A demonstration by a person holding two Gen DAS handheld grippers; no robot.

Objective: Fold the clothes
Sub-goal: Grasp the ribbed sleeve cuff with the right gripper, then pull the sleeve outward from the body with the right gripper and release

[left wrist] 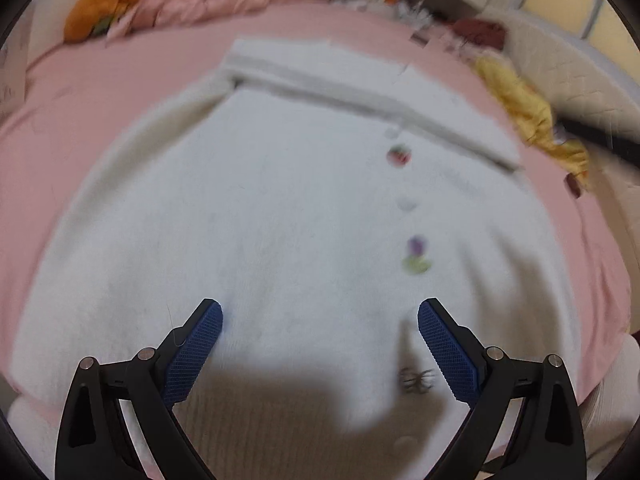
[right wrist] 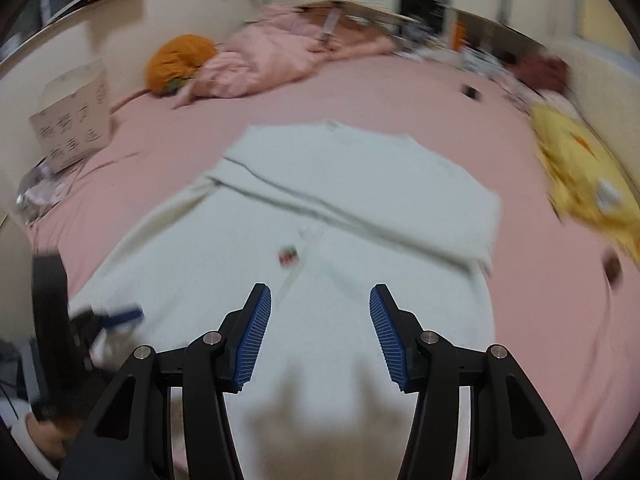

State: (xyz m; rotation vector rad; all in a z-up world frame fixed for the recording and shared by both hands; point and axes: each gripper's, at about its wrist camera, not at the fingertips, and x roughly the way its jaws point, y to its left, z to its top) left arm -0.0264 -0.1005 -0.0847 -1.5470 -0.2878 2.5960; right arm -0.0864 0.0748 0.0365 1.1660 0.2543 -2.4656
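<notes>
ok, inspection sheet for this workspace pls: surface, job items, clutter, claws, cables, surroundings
Surface: pink bed sheet, mostly bare around the work area.
Job's things: white knit cardigan spread flat, sleeves folded across the far part; small embroidered motifs along the front.
Clutter: orange bundle, pink bedding heap, yellow garment, dark red cloth, cardboard box at the edges.
Claws: left claw open above the cardigan, holding nothing; right claw open above the cardigan, holding nothing.
Cables: nothing seen.
Surroundings: pale wall behind the bed; blurred items on the far side.
</notes>
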